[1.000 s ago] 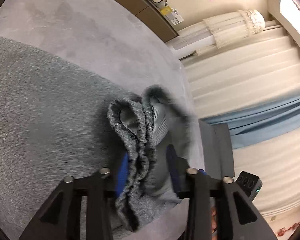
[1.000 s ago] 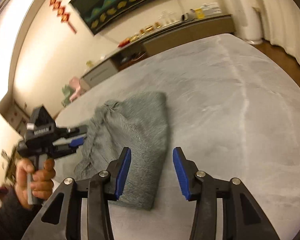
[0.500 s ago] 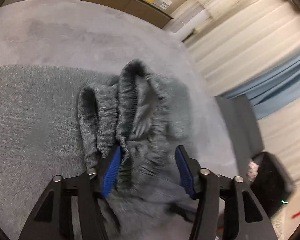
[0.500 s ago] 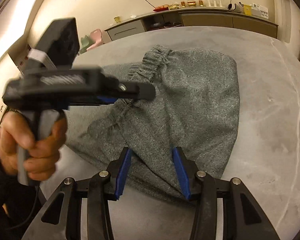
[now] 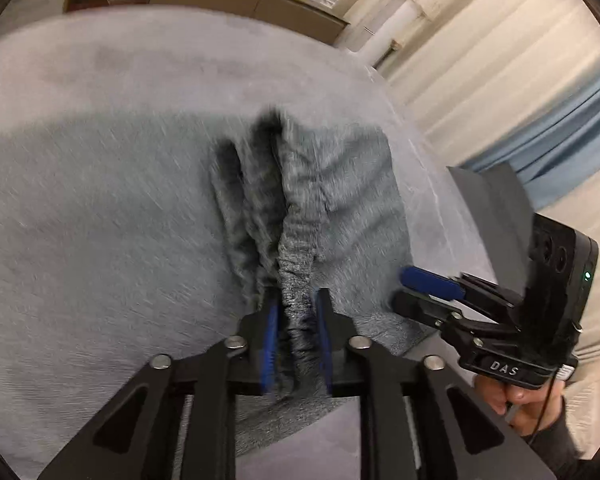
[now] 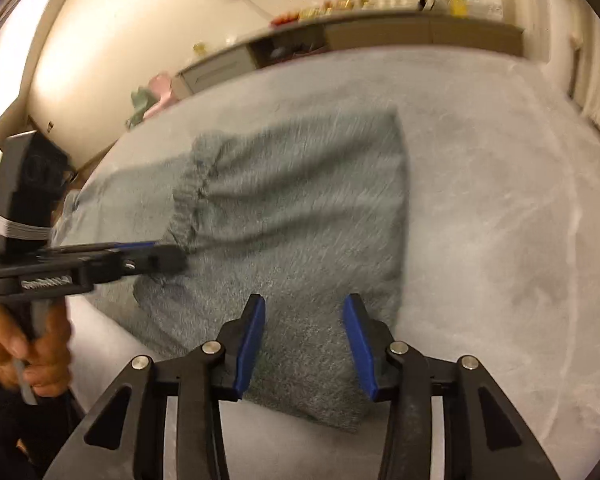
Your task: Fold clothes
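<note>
Nearest in the left wrist view, the gathered waistband (image 5: 296,280) of the grey trousers (image 5: 340,208) is being pinched between the blue pads of the left gripper (image 5: 295,320), whose jaws are drawn close together on the bunched elastic. Just to its right, the right gripper (image 5: 428,284) is being seen from the side, held by a hand (image 5: 504,394) low at the frame's edge; only one blue pad shows there, so its gap cannot be judged from this view.

That gap is being shown in the right wrist view: the right gripper (image 6: 304,344) is being held with its jaws apart over the near folded edge of the trousers (image 6: 300,208), nothing being clamped between them. The left gripper (image 6: 156,258) is being seen at the left, its tip at the waistband (image 6: 188,208), with a hand (image 6: 32,356) on the handle.

The trousers are lying folded on the pale grey table (image 6: 500,200). Beyond them, a long cabinet (image 6: 380,36) is being shown against the wall, while cream curtains (image 5: 480,60) are being shown only in the left view.
</note>
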Tool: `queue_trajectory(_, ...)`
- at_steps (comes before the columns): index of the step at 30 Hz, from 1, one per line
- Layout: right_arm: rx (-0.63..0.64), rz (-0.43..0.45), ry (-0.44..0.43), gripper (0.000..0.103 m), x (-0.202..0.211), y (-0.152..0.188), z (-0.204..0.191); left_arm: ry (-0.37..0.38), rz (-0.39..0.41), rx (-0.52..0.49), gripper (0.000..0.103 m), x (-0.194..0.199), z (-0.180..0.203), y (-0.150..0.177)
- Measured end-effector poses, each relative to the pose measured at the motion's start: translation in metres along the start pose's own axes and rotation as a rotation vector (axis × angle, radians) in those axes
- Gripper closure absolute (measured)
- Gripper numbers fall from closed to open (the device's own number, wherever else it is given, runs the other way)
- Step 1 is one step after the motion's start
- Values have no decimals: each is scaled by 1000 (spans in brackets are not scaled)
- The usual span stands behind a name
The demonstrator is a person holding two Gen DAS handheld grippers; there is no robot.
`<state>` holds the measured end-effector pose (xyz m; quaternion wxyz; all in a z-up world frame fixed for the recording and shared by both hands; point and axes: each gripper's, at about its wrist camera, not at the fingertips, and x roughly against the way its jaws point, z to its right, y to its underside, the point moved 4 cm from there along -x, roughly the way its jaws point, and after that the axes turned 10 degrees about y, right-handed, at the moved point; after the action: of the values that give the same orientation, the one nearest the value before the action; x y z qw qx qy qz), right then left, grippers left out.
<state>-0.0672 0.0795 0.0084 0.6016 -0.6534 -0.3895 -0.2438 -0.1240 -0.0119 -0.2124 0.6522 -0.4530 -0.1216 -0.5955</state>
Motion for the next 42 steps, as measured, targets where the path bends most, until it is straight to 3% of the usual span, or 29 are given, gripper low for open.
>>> queue_trajectory(2, 3, 94, -1, 58, 17, -11, 1, -56, 78, -79, 79, 18, 19, -15)
queue_trajectory(5, -22, 99, -21, 58, 14, -18, 2, -55, 167, -164, 78, 33, 43, -44)
queue_trajectory(7, -34, 47, -35, 62, -2, -15, 2, -14, 130, -153, 78, 7, 43, -66)
queue_trajectory(10, -2, -16, -13, 66, -7, -5, -1, -128, 40, -107, 78, -46, 2, -75)
queue_trajectory(11, 12, -13, -2, 66, -6, -1, -2, -164, 18, -82, 92, -58, -16, -72)
queue_trajectory(12, 15, -3, 5, 66, -2, 1, -1, -181, 8, -65, 94, -66, -27, -71)
queue_trajectory(14, 22, 15, 21, 67, 5, 6, 1, -154, 26, -46, 94, -62, -26, -73)
queue_trajectory(16, 7, 57, -4, 67, 20, 8, 4, -85, 38, -28, 88, -47, -13, -68)
queue_trajectory(19, 5, -22, -21, 66, 16, 25, 3, 35, 29, -54, 85, -13, -5, -38)
queue_trajectory(21, 24, 3, 1, 67, 18, 30, 2, 10, -102, -46, 87, -30, -18, -12)
queue_trajectory(22, 27, 0, 9, 67, 18, 29, 1, -2, -129, -51, 99, -36, -23, -2)
queue_trajectory(23, 12, 10, 20, 66, 20, 29, 4, -2, -107, -51, 101, -37, -25, -1)
queue_trajectory(24, -26, 33, 33, 59, 24, 29, 11, 16, -104, -15, 100, -37, -28, -6)
queue_trajectory(25, -65, 56, 47, 46, 29, 30, 18, 28, -98, 9, 96, -37, -28, -12)
queue_trajectory(26, -103, 79, 61, 40, 33, 30, 24, 30, -88, 13, 81, -34, -24, -21)
queue_trajectory(27, -127, 75, 70, 36, 33, 32, 29, 27, -75, 8, 64, -30, -18, -30)
queue_trajectory(28, -134, 39, 73, 37, 28, 36, 31, 16, -60, -13, 58, -26, -9, -40)
queue_trajectory(29, -134, 3, 70, 42, 22, 39, 30, 11, -57, -34, 50, -25, 2, -50)
queue_trajectory(30, -119, -15, 62, 78, 20, 38, 24, 13, -73, -53, 42, -28, 14, -61)
queue_trajectory(31, -88, 1, 63, 87, 25, 34, 15, 11, -94, -72, 39, -32, 26, -68)
queue_trajectory(34, 24, 121, 49, 91, 60, 25, -12, -20, -186, -140, 39, -34, 58, -67)
queue_trajectory(38, 116, 225, 26, 92, 90, 32, -33, -87, -301, -240, 39, -50, 76, -32)
queue_trajectory(40, 148, 242, 7, 92, 94, 33, -43, -118, -349, -289, 42, -55, 79, -17)
queue_trajectory(41, 154, 243, -3, 92, 97, 36, -43, -136, -352, -330, 61, -54, 79, -13)
queue_trajectory(42, 152, 244, -11, 92, 102, 41, -40, -155, -355, -371, 97, -53, 79, -8)
